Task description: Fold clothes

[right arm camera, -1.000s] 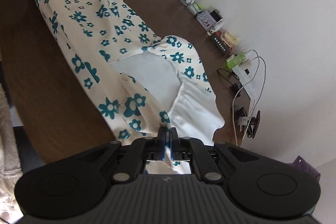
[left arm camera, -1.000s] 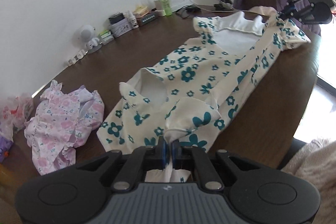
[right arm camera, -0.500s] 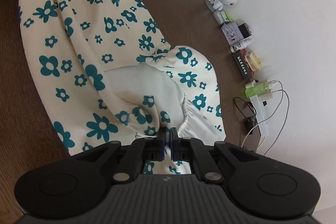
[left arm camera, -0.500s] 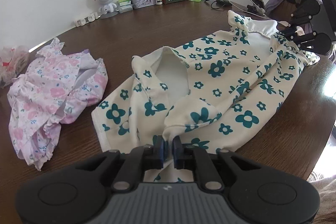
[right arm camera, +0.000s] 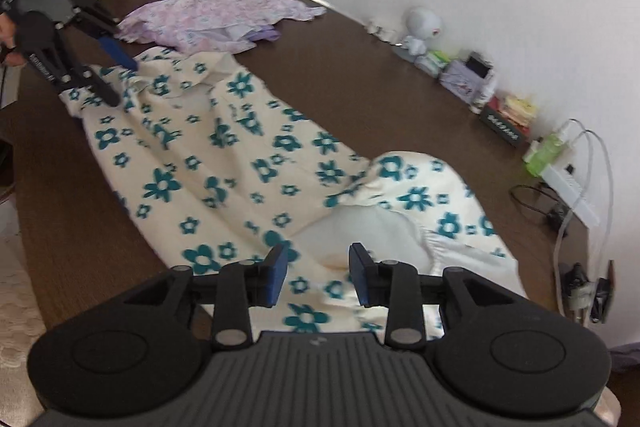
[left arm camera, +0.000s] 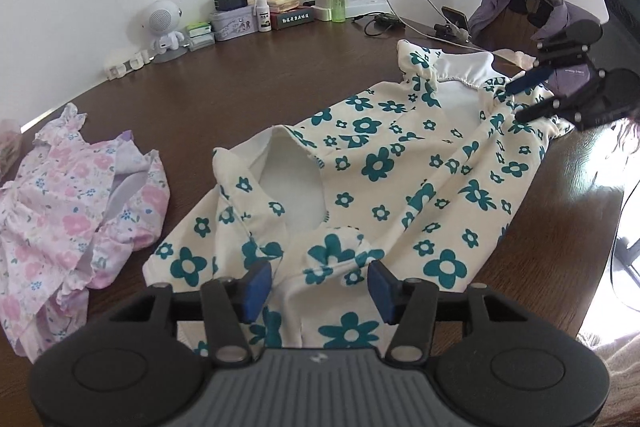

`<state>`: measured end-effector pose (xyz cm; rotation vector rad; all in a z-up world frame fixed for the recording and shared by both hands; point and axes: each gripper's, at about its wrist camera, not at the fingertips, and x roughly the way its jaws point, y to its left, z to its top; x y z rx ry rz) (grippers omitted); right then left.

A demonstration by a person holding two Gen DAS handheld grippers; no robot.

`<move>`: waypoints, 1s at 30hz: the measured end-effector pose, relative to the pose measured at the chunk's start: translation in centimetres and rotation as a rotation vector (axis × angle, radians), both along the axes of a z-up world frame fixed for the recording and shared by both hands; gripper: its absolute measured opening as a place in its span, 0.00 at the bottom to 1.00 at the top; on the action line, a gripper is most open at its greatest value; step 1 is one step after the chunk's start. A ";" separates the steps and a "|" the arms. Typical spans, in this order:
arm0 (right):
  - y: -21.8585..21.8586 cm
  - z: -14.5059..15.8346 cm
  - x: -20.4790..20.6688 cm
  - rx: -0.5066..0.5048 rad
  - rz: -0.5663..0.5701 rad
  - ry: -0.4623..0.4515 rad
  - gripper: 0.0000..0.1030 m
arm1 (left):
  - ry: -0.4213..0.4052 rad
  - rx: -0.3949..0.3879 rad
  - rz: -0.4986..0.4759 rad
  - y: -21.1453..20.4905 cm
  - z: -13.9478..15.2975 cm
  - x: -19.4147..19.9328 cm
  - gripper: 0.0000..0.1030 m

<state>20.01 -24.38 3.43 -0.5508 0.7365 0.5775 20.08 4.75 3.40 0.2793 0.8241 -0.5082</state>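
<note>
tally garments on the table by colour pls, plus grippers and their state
Cream garment with teal flowers: 1, spread on the table
Pink floral garment: 1, crumpled beside it
Grippers: 2, left gripper and right gripper, both open, nothing held
Total: 2 garments, 2 grippers

Right tongs (right arm camera: 317,277) agape over floral garment (right arm camera: 256,163) — nothing pinched.

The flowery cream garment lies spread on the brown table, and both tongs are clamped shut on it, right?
Not quite. The flowery cream garment does lie on the brown table, but both tongs, left and right, are open; each wrist view shows it.
</note>
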 end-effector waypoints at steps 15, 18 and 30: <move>-0.3 -2.9 0.6 0.177 -0.207 -0.057 0.10 | -0.098 -0.031 0.177 1.1 -0.1 -1.3 0.39; -3.1 -1.7 -2.6 0.209 -0.314 -0.114 0.18 | -0.185 -0.035 0.186 0.8 1.3 -3.1 0.40; -10.6 -4.6 -6.9 0.170 -0.614 -0.166 0.32 | -0.018 -0.137 0.160 -1.3 -2.5 -3.3 0.14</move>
